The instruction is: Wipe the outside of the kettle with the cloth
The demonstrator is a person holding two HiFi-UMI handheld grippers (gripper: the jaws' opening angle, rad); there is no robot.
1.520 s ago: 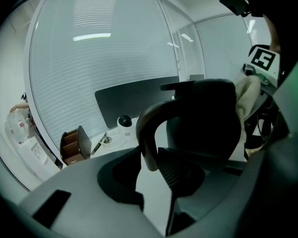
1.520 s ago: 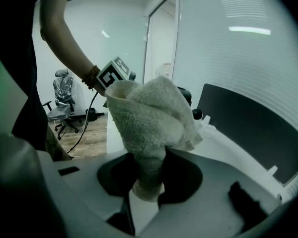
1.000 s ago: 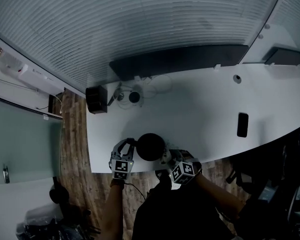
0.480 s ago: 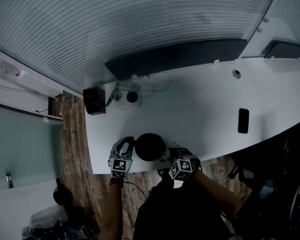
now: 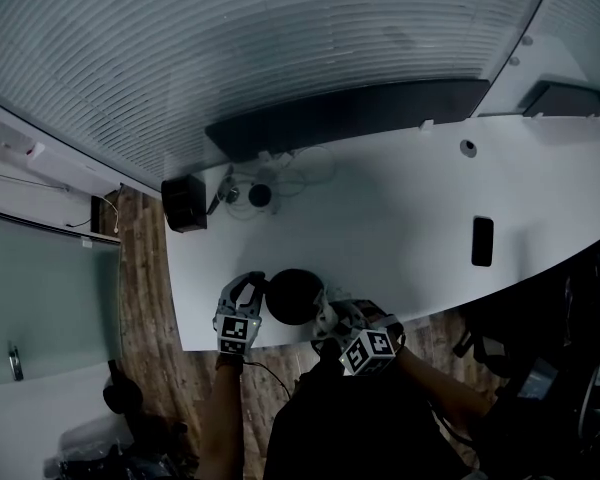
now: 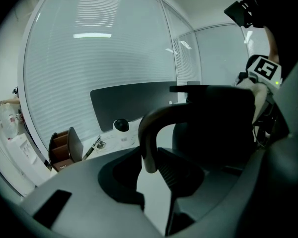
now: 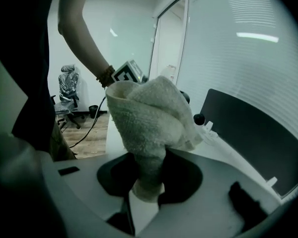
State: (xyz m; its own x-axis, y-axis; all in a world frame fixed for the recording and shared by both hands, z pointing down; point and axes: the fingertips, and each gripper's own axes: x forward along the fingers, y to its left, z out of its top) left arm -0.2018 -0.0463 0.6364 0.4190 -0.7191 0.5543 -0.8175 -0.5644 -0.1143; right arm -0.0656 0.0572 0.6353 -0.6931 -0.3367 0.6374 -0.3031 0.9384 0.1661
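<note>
The black kettle (image 5: 293, 296) stands on the white counter (image 5: 400, 228), near the edge closest to the person, between the two tools.

The left tool (image 5: 252, 286) is at the kettle's left side. In the left gripper view its jaws are closed on the curved handle (image 6: 154, 120), whose lower end comes down between them, so this tool (image 6: 151, 167) holds the kettle (image 6: 213, 118) by the handle.

The right tool (image 5: 330, 318) is just beside the kettle's right side. In the right gripper view its jaws are closed on the pale terry cloth (image 7: 149, 123), which stands up from the tool (image 7: 146, 182) in a thick bunch. I cannot tell if the cloth touches the kettle.

The only print I can make out is the black and white square pattern on each tool's cube, left (image 5: 236, 331) and right (image 5: 370, 348).

Further back on the counter are a small round dark device (image 5: 259, 195) with thin cables, a dark box (image 5: 183, 203) at the left corner, and a flat black phone (image 5: 482, 241), well apart to the right. In the left gripper view a wooden organiser (image 6: 64, 148) shows at the counter's corner; the small pale label on its front is too small to read
</note>
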